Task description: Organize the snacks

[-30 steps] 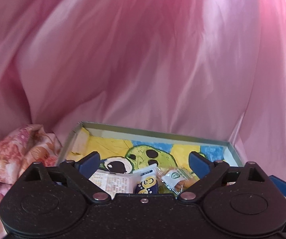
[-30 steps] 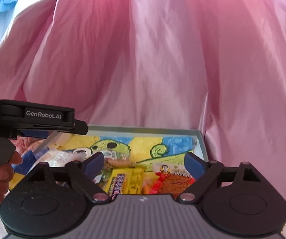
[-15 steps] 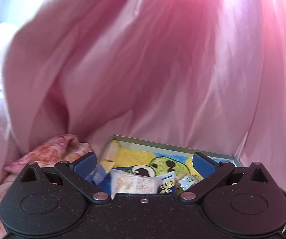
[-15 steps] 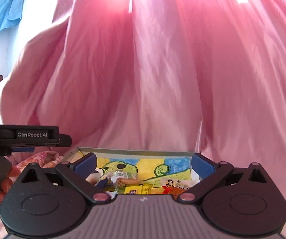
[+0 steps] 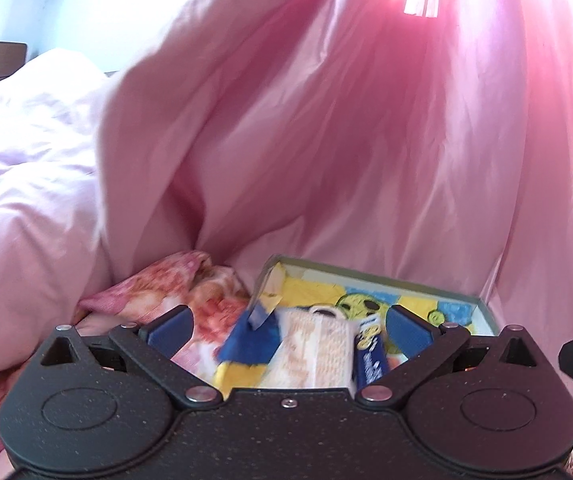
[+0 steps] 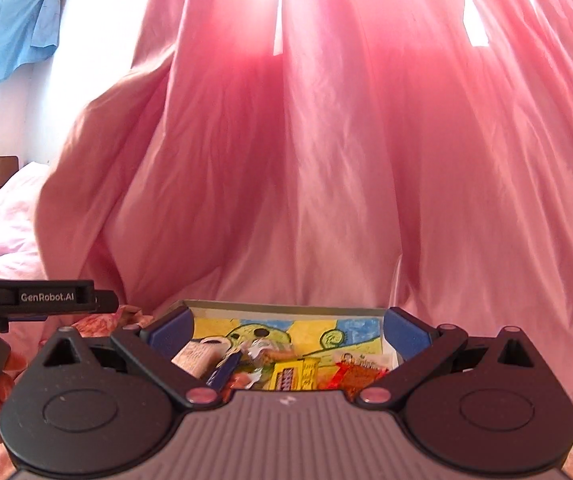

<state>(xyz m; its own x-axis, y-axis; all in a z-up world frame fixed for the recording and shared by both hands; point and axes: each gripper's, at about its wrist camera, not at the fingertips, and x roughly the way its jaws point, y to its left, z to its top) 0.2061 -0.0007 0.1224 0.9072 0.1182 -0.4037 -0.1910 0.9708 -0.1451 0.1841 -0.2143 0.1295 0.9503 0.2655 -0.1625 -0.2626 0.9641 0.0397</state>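
A shallow box [image 5: 370, 278] with a yellow, green and blue cartoon lining lies on the bed; it also shows in the right wrist view [image 6: 286, 307]. Several snack packets lie in it: a white printed packet [image 5: 318, 350], a blue packet [image 5: 370, 354], a yellow bar [image 6: 296, 374] and a red-orange packet [image 6: 356, 372]. My left gripper [image 5: 288, 326] is open and empty, above and in front of the box's left end. My right gripper [image 6: 286, 332] is open and empty, above and in front of the box.
A tall pink curtain [image 6: 326, 160] hangs behind the box. A floral cloth [image 5: 174, 292] lies left of the box, with a pale pink quilt [image 5: 26, 180] beyond. The left gripper's body [image 6: 42, 300] and the hand holding it show at the left of the right wrist view.
Both grippers have drawn back and tilted up from the box, so it sits lower and smaller in view. The left view has swung left. Both grippers stay open.
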